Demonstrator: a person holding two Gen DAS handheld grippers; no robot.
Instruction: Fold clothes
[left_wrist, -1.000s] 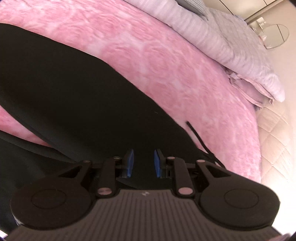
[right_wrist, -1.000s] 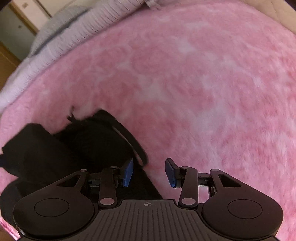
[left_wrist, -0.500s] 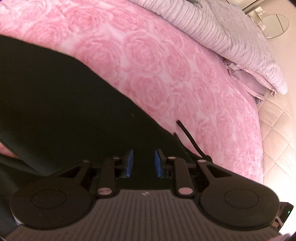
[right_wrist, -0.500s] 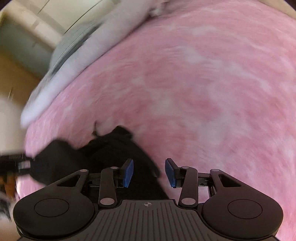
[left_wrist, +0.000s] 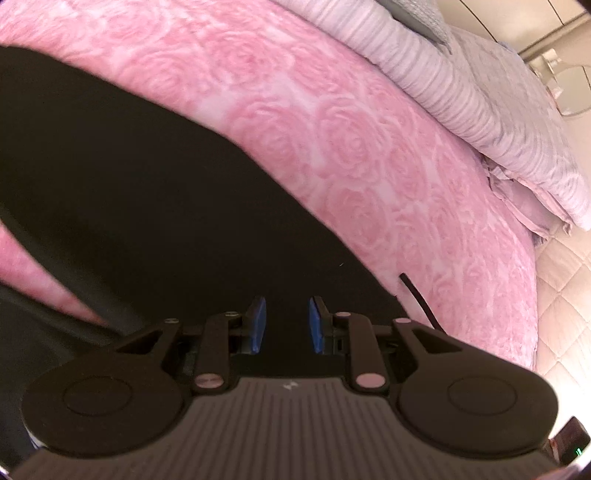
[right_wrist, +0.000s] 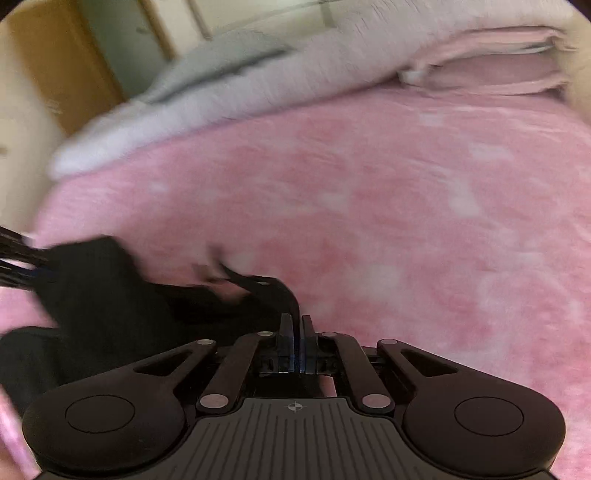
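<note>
Right gripper (right_wrist: 297, 325) now clamped on black garment (right_wrist: 110, 317)

A pink rose-patterned blanket (left_wrist: 332, 122) lies beside a pale striped duvet (left_wrist: 461, 85).

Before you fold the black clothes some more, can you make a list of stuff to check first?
1. Right gripper pinching the black garment: ok, jaws closed on a dark strip.
2. Left gripper holding cloth: not ok, jaws open over the fabric.
3. Garment lying flat: ok under the left gripper; bunched in the right view, not ok.
4. Drawstring tucked in: not ok, it pokes out onto the pink blanket.
5. Room on the blanket to fold: ok.
6. Sharp view: not ok, right camera is blurred.
</note>
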